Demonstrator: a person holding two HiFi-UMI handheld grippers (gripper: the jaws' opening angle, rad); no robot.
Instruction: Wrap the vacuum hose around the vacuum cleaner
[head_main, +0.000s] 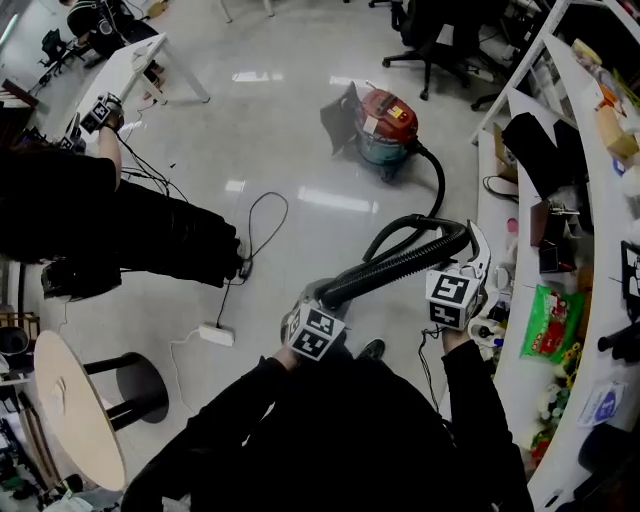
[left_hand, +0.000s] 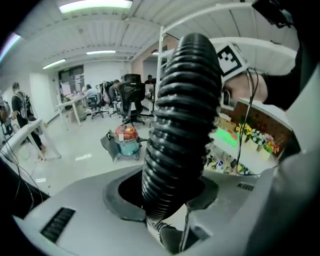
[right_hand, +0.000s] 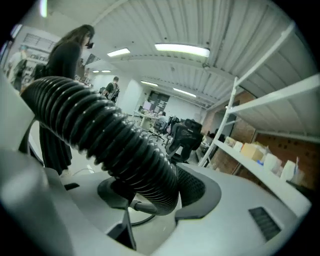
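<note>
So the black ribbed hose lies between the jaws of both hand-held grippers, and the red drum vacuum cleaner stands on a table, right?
No: the head view shows the red drum vacuum cleaner on the glossy floor. The rest holds.

We hold both arms, clothed in black, bent and low in front of our body. Our left arm (head_main: 235, 400) comes in toward the middle. Its left gripper (head_main: 322, 293) points forward, away from us, with its jaws partly closed and the pads pressing on the ribbed hose (head_main: 395, 265) that runs out between them. Our right arm (head_main: 478, 400) stays out on the right side. Its right gripper (head_main: 468, 250) also points forward, and its jaws are clamped on the same hose farther along. The two grippers are near each other but not touching.
</note>
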